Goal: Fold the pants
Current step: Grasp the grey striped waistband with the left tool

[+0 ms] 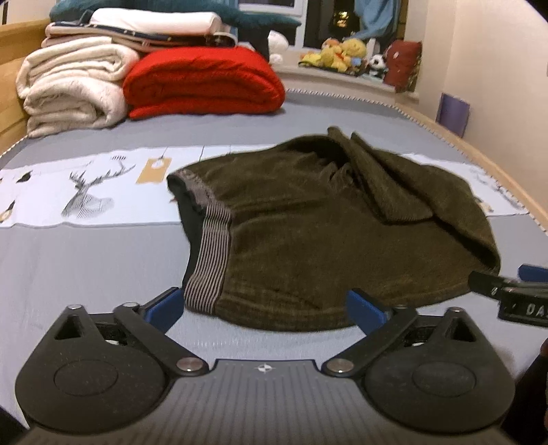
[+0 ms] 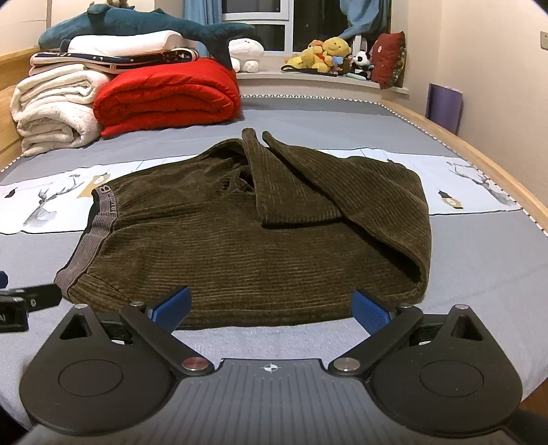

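The dark olive-brown corduroy pants (image 2: 246, 232) were seen lying folded into a compact bundle in the middle of the grey bed sheet (image 2: 479, 260), partly across its pale printed band with deer drawings (image 2: 44, 205). Their grey ribbed elastic waistband (image 2: 92, 239) was turned to the left of the bundle, and lettering on it could be made out only in part. Two leg ends were laid over the top of the pants, pointing away from the cameras; the layers beneath them were hidden. The left gripper (image 1: 267, 306) was held at the near edge of the pants, close to the waistband corner, its blue-padded jaws spread wide and nothing clamped between them; whether the left pad touched the waistband could not be told. The right gripper (image 2: 270, 309) was held at the near edge of the pants further right, its jaws likewise spread wide over the cloth edge, with no pinch seen. In each view only a cut-off black part of the other gripper was shown at the frame's side. Beyond the pants, a folded red quilt (image 2: 167, 96) and a rolled cream blanket (image 2: 51, 109) were stacked at the head of the bed, with a dark teal plush shark (image 2: 137, 25) on top, its head cropped in the left view. Yellow plush toys (image 2: 325, 51) on the windowsill (image 2: 308, 80) were blurred.
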A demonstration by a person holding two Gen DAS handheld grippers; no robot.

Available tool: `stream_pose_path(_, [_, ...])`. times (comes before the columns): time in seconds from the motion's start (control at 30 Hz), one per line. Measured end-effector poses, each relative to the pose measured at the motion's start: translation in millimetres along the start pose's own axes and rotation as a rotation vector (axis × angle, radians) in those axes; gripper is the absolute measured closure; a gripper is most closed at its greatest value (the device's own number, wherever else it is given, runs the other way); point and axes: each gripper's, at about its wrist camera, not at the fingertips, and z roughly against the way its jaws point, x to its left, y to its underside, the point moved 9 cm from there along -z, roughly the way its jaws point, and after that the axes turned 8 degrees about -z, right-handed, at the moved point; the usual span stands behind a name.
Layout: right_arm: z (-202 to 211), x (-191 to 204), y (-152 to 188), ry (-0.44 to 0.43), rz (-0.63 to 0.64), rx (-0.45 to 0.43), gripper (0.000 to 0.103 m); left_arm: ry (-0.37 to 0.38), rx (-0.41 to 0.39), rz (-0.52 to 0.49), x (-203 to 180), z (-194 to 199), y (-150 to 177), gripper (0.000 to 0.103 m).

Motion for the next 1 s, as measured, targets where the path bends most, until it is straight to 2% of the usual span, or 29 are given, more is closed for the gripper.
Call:
stream_pose_path(0.07, [1,0,-1,-0.005,-0.006,-0.004,0.009,0.032,0.004,-0.046,1,-1,-12,0.028])
stream_pose_path(0.1, [1,1,-1,-0.008,-0.007,-0.007,0.013,0.044,0.001,-0.074,2,-1,-18,0.034])
stream_pose_path(0.17, [3,2,-4,-0.019,-0.009,-0.024,0.022,0.074,-0.018,-0.126,6,-2,-32,0.06])
stream_pose_path(0.23, [12,2,-12,-0.053,-0.022,-0.074,0.032,0.107,-0.039,-0.174,12,-6,-46,0.075])
stream_pose_path(0.33, [30,1,-29,-0.089,-0.044,-0.174,0.033,0.153,-0.069,-0.218,28,-22,-53,0.077])
stream_pose_path(0.4, [40,-7,-41,-0.072,-0.057,-0.225,0.033,0.155,-0.064,-0.222,43,-41,-48,0.077])
stream_pose_path(0.43, [44,-12,-50,-0.063,-0.058,-0.248,0.033,0.139,-0.03,-0.201,52,-53,-44,0.077])
stream_pose_path(0.5, [53,-27,-69,-0.038,-0.055,-0.293,0.033,0.119,0.042,-0.089,72,-74,-40,0.077])
stream_pose_path(0.53, [56,-36,-78,-0.021,-0.058,-0.301,0.033,0.132,0.059,-0.03,80,-83,-40,0.077])
stream_pose_path(0.63, [53,-68,-95,0.017,-0.115,-0.277,0.031,0.143,0.08,0.024,93,-100,-44,0.074])
stream_pose_path(0.7, [49,-87,-95,0.047,-0.163,-0.254,0.031,0.142,0.099,0.051,100,-112,-46,0.068])
stream_pose_path(0.8, [36,-106,-78,0.129,-0.184,-0.22,0.031,0.156,0.141,0.091,106,-127,-43,0.054])
stream_pose_path(0.87, [35,-112,-76,0.129,-0.247,-0.223,0.032,0.152,0.167,0.101,108,-137,-41,0.032])
stream_pose_path(0.93, [32,-112,-76,0.161,-0.267,-0.235,0.031,0.141,0.184,0.109,111,-146,-39,0.021])
stream_pose_path(1.0, [27,-112,-73,0.151,-0.291,-0.22,0.031,0.126,0.197,0.115,113,-154,-36,0.019])
